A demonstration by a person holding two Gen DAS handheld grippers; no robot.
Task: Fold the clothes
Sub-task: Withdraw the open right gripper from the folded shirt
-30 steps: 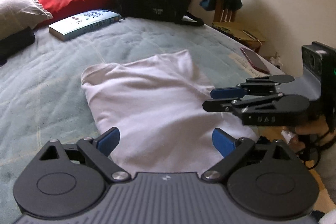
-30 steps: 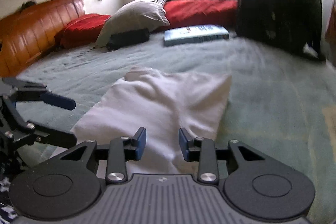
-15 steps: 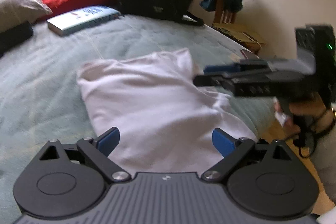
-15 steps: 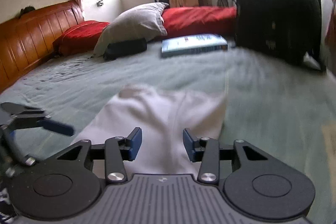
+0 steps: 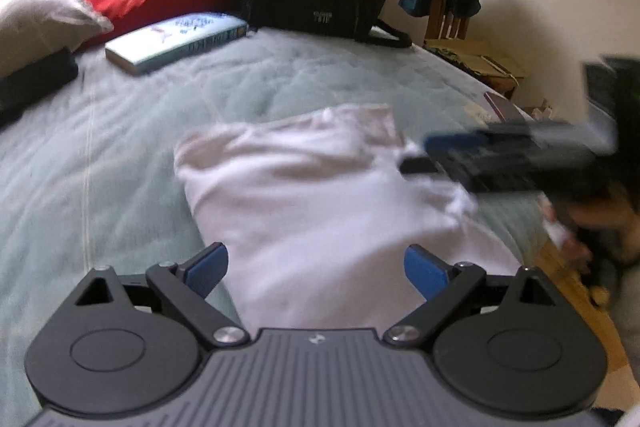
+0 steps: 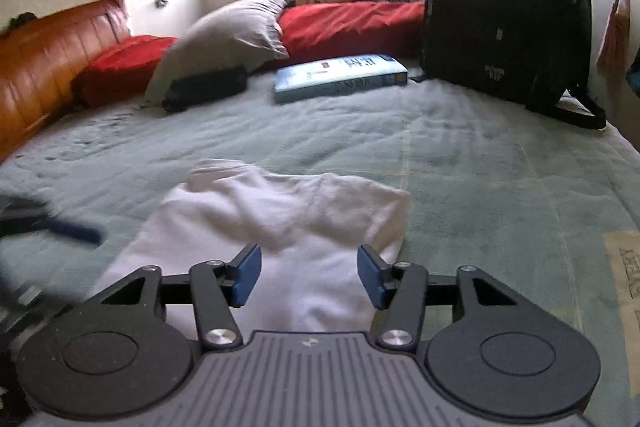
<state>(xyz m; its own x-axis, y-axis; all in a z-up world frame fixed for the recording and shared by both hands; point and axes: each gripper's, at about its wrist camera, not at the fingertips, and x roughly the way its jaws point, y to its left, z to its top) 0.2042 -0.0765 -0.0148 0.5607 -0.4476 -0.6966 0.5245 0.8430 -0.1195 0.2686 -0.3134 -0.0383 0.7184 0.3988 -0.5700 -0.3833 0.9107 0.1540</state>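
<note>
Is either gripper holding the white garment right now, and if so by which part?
Nothing is held. The left gripper is open and the right gripper is opening, both empty above the white garment.

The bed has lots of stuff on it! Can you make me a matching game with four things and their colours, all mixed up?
Things:
1. backpack
2. folded shirt
3. long cushion
4. bedspread

Colours:
A. red
B. pale green
C. black
D. white

Right pairs: 1-C, 2-D, 3-A, 4-B.
</note>
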